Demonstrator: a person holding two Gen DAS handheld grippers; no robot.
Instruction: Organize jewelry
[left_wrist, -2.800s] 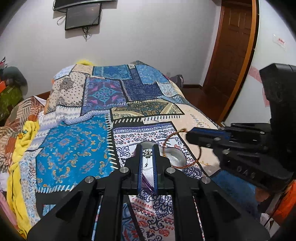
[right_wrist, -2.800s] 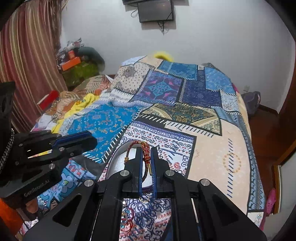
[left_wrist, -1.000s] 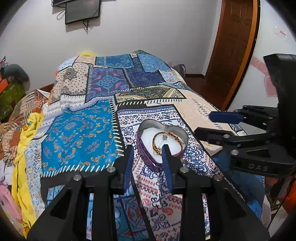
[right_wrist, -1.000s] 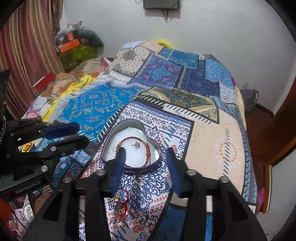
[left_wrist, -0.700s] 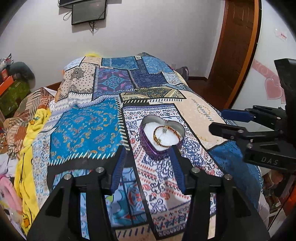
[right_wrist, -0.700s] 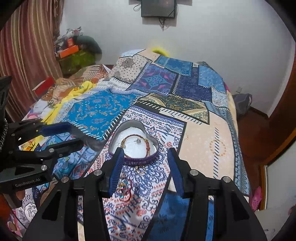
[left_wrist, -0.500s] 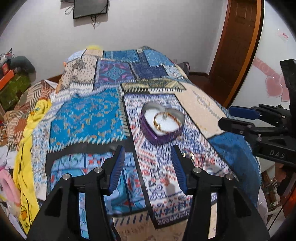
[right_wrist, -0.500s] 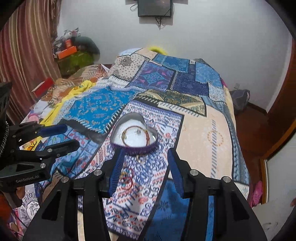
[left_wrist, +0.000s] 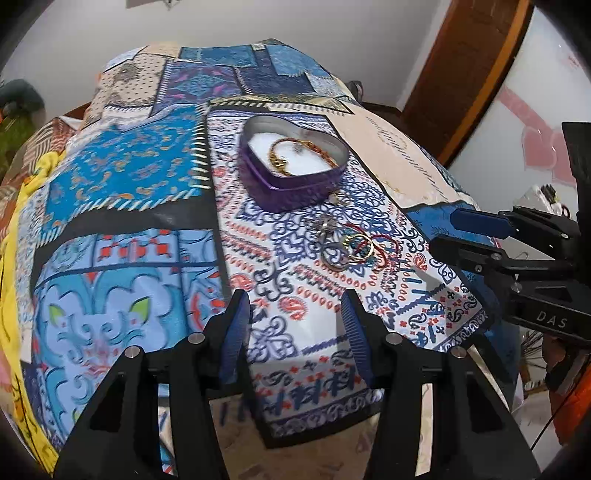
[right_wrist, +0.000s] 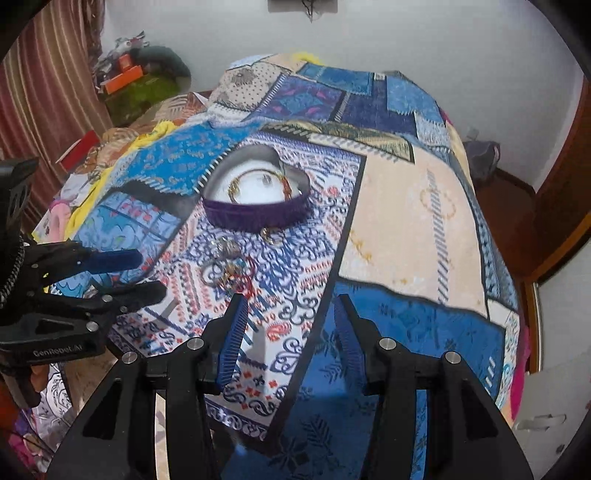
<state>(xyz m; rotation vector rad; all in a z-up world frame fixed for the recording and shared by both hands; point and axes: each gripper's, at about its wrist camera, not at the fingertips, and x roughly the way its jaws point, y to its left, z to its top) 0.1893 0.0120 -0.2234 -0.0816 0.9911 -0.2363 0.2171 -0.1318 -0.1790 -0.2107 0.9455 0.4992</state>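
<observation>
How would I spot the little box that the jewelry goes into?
Look at the patchwork bedspread covering the bed, at its white panel with blue and red swirls. There sits a heart-shaped tin with purple sides and a white lining, a gold bangle already inside. The loose jewelry in front of it lies flat on the cloth.

1. A patchwork bedspread (left_wrist: 122, 177) in blue, cream and purple panels fills the middle of both views.
2. A wooden door (left_wrist: 465, 70) stands at the upper right of the left wrist view.
3. A striped curtain (right_wrist: 40, 92) hangs at the upper left of the right wrist view.
4. Yellow cloth (left_wrist: 22, 192) lies at the left edge.
</observation>
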